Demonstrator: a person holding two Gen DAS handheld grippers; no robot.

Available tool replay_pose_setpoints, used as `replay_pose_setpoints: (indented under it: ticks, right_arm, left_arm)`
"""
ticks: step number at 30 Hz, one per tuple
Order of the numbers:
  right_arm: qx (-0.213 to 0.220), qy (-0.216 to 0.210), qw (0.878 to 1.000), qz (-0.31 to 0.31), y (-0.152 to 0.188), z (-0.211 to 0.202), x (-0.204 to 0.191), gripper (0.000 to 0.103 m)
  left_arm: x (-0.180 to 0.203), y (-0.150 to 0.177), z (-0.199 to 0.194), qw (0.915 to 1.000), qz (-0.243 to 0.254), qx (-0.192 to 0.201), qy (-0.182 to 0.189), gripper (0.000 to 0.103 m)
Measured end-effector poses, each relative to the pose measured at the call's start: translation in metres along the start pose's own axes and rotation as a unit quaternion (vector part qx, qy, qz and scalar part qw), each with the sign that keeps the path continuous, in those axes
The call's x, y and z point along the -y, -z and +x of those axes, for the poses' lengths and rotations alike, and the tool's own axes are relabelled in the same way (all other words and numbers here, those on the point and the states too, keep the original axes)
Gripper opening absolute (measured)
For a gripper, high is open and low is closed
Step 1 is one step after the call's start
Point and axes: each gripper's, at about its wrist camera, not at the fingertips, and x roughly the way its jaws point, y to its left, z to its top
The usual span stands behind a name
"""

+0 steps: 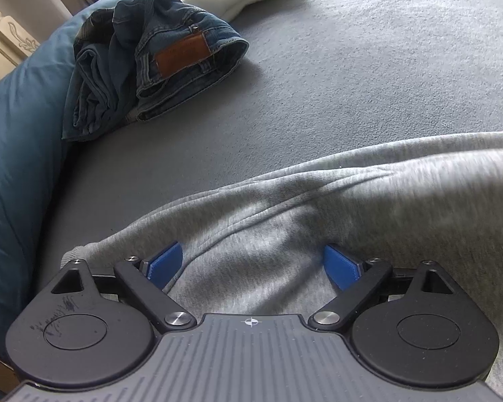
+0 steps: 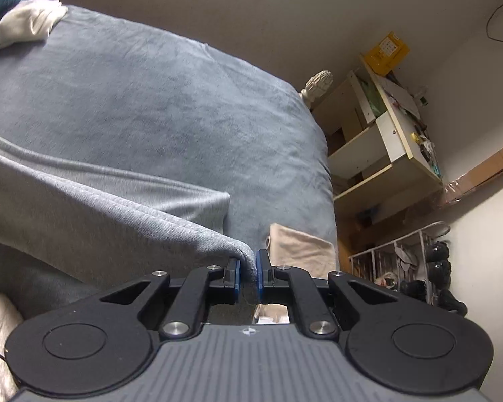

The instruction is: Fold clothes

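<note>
That grey sweatshirt sprawled across the bed's near edge looks soft, floppy and thickish, so grab hems: right gripper is clamped on a folded edge, left gripper gapes wide above it.

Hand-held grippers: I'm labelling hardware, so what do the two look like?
Both the left hand-held gripper and right hand-held gripper have black linkage arms, silver rivets, round black discs, blue finger pads, and a ribbed grey body with a crosshair mark.

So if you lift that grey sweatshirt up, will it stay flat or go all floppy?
Probably floppy: the grey sweatshirt already sags in folds from the right gripper pinching its edge. It looks thick, so likely a bit heavy. Its knit probably won't slip.
</note>
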Motion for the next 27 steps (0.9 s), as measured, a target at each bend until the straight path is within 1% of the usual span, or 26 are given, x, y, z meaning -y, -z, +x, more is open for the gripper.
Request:
replay_pose_setpoints:
  ticks: [2, 5, 8, 12, 14, 17, 22, 27]
  right_arm:
    - [-0.004, -0.002, 1.0, -0.008, -0.005, 0.006, 0.001, 0.009]
    - [-0.013, -0.014, 1.0, -0.014, -0.017, 0.043, 0.006, 0.009]
    - [-0.036, -0.034, 0.999, -0.013, -0.03, 0.103, 0.011, 0.009]
    - [-0.07, -0.056, 0.996, -0.031, -0.048, 0.196, 0.007, 0.009]
    - [-0.079, -0.059, 0.994, -0.043, -0.057, 0.234, 0.002, 0.009]
    - [-0.096, -0.066, 0.992, -0.052, -0.072, 0.28, -0.004, 0.009]
    - [-0.108, -0.07, 0.99, -0.065, -0.082, 0.319, -0.012, 0.009]
    - [-0.118, -0.077, 0.988, -0.069, -0.083, 0.349, -0.022, 0.009]
  left_arm:
    - [-0.001, 0.0, 0.001, 1.0, -0.004, -0.001, 0.004, 0.093]
    - [-0.003, 0.0, 0.001, 1.0, -0.004, -0.001, 0.007, 0.093]
    - [-0.003, 0.002, 0.001, 1.0, -0.001, 0.002, 0.007, 0.095]
    - [-0.002, 0.001, 0.001, 1.0, 0.003, 0.002, 0.002, 0.096]
    - [-0.001, 0.001, 0.002, 1.0, 0.005, 0.0, -0.002, 0.097]
    - [0.001, -0.001, 0.002, 0.9999, 0.011, -0.002, -0.007, 0.097]
    - [0.004, -0.003, 0.001, 0.9997, 0.019, -0.007, -0.015, 0.097]
    - [0.006, -0.004, 0.001, 0.9993, 0.031, -0.01, -0.021, 0.097]
